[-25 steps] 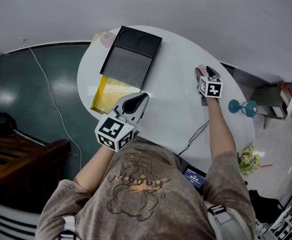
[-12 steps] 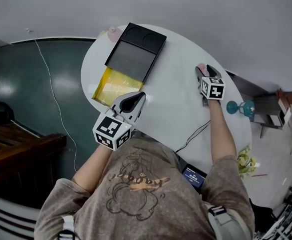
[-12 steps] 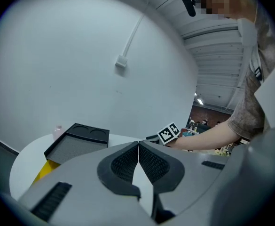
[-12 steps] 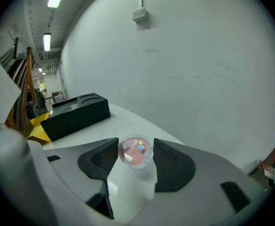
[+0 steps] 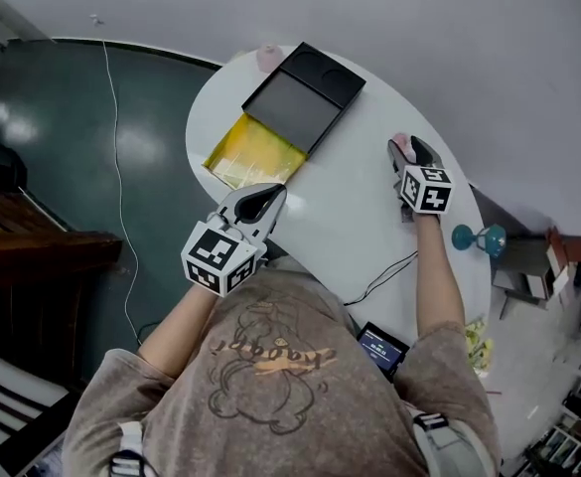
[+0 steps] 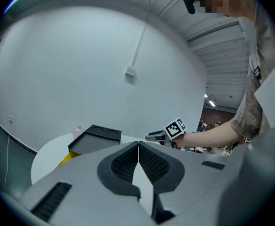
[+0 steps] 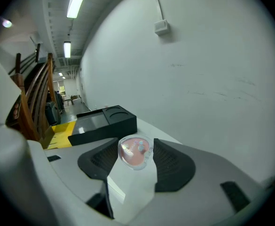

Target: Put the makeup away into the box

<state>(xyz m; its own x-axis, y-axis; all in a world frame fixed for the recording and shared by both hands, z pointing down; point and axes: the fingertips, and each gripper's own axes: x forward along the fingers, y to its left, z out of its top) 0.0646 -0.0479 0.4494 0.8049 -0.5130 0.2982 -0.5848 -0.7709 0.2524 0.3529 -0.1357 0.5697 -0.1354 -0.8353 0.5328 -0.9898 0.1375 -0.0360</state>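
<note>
A round clear makeup compact [image 7: 135,152] with pink powder inside is pinched by its rim between the jaws of the right gripper [image 7: 136,158]. It is held clear of the white table [image 5: 360,217], presumably so that it can be carried across to the black box [image 5: 305,92] without being dragged. The box is set partly on a yellow sheet [image 5: 250,152] at the far side of the table with its two round hollows turned up, and a small pink item [image 5: 268,58] is seen just behind it. The left gripper [image 5: 270,195] is kept at the near edge, its jaws pressed together on nothing, probably so that the path is left free. Compared with a second ago, the gap between the compact and the box is narrower in the head view, the same pinch is kept, and the left gripper is found at the near edge as before.
</note>
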